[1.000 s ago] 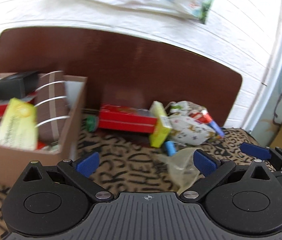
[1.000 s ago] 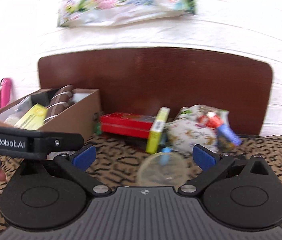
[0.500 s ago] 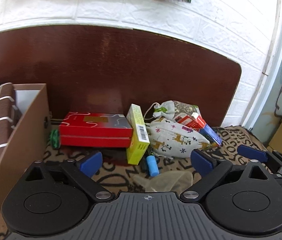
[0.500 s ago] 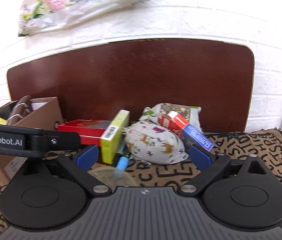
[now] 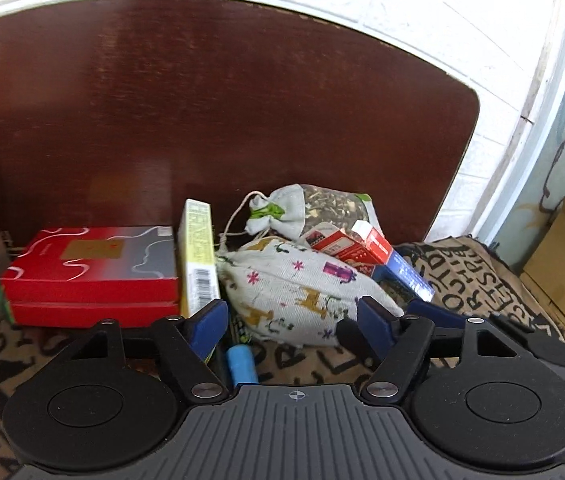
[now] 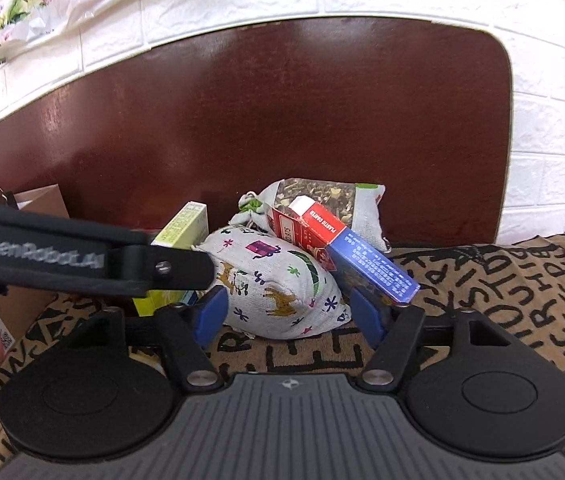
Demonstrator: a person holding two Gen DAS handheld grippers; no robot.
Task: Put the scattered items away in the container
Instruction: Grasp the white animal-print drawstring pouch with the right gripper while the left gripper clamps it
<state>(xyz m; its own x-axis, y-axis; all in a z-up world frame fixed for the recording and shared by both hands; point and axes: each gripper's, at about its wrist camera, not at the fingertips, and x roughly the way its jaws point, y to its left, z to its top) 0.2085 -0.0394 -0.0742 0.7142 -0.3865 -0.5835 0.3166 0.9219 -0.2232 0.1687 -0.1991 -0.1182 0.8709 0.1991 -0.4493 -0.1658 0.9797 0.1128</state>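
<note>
The printed cloth pouch [image 6: 282, 292] lies long axis crosswise on the lettered mat [image 6: 522, 304], near its back edge. The right gripper [image 6: 288, 314] is nearer; its jaws, just closing, straddle it without pinching. The left gripper [image 5: 292, 320] is likewise unclenched.

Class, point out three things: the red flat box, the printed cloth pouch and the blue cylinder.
red flat box [image 5: 94, 254], left wrist view, top face.
printed cloth pouch [image 6: 278, 288], right wrist view, bulging middle.
blue cylinder [image 5: 241, 364], left wrist view, its side.

"GenRobot.AI" on left claw [image 6: 210, 264] arm. "PLASTIC COATED" on red-blue card box [image 6: 342, 248]. Barcode on yellow box [image 5: 198, 256]; digits unreadable.
</note>
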